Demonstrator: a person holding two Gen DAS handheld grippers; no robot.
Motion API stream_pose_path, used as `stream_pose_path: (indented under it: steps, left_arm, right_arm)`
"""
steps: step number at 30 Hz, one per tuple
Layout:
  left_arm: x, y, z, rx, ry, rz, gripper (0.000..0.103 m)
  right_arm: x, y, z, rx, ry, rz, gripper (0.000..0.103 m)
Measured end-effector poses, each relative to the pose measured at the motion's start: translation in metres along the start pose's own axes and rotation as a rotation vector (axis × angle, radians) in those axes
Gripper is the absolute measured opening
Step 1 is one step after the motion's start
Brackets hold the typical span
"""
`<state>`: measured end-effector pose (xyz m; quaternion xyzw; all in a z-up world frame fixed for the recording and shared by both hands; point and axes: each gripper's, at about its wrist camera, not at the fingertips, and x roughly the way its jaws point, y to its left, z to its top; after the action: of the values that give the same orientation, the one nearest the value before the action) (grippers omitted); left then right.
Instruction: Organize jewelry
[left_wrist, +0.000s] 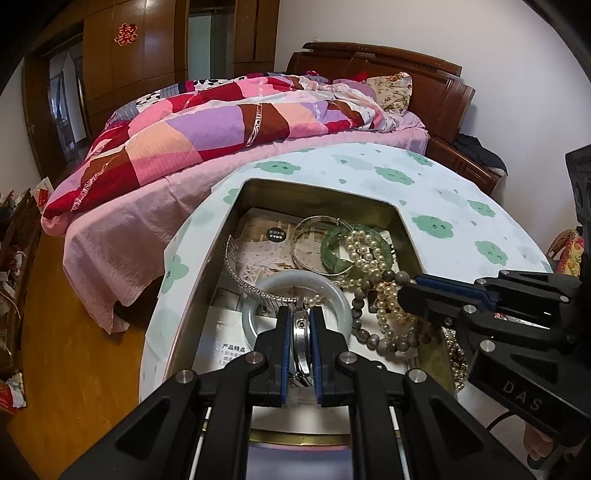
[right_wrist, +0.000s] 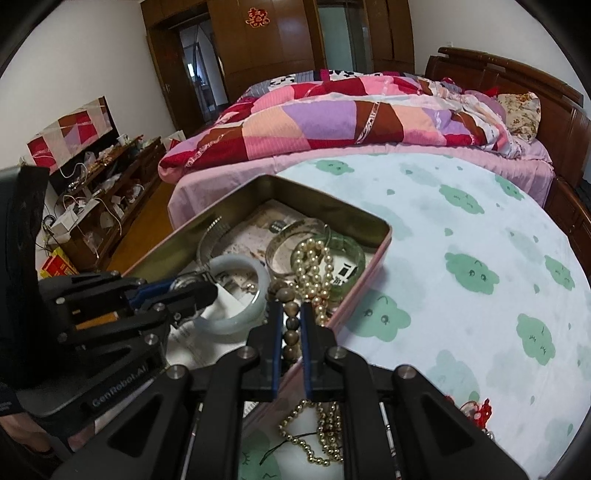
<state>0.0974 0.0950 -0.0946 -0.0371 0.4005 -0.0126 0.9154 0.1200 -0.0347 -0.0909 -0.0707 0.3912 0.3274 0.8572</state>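
Now I hold both tools over the open tin (left_wrist: 406, 236) that stands on the table (left_wrist: 461, 192) with the green-patterned cloth. My left jaws are clamped on a metal watch (left_wrist: 301, 343); its silver stretch band (left_wrist: 251, 288) runs away in front of them and to the left, across the pale jade bangle (left_wrist: 343, 306) that lies just ahead of the pads. My right jaws are clamped on a string of dark round beads (right_wrist: 291, 325), close to the near wall of the tin; one bead sits between the pads, and the rest of the string lies ahead of them inside the tin.

Further ahead of both jaws lie a pearl strand (left_wrist: 364, 254), a green bangle (left_wrist: 332, 254) and a silver bangle (left_wrist: 317, 225), all piled together and touching. Behind my right jaws, outside the tin, gold-coloured bead strands (right_wrist: 321, 432) lie on the cloth.

I judge that this is the step of taking pieces out of the heap to sort them. The next move asks for a slow lift, because the strings are tangled and can drag the neighbours along.
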Motion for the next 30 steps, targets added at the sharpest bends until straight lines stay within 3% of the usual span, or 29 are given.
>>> stream_pose_path:
  steps: [7, 8, 11, 13, 20, 30]
  left_arm:
    - [-0.002, 0.003, -0.001, -0.028, 0.01, 0.002, 0.011]
    - [-0.004, 0.002, 0.0, -0.03, 0.005, -0.001, 0.016]
    - [-0.01, 0.002, 0.001, -0.038, -0.018, 0.028, 0.048]
    - [-0.014, 0.004, 0.002, -0.048, -0.036, 0.021, 0.06]
    - [-0.027, 0.002, 0.003, -0.059, -0.073, 0.055, 0.069]
    - [-0.037, -0.023, 0.001, -0.03, -0.116, 0.065, 0.07]
  right_arm:
    - [-0.005, 0.0, -0.002, 0.014, -0.021, 0.026, 0.024]
    - [-0.006, 0.0, -0.002, 0.017, -0.027, 0.03, 0.031]
    - [-0.011, 0.001, -0.002, 0.024, -0.05, 0.012, 0.055]
    - [-0.014, -0.004, -0.003, 0.036, -0.061, 0.004, 0.055]
    - [-0.038, -0.043, -0.015, 0.135, -0.103, -0.02, 0.061]
    - [-0.074, -0.134, -0.058, 0.308, -0.089, -0.217, 0.06]
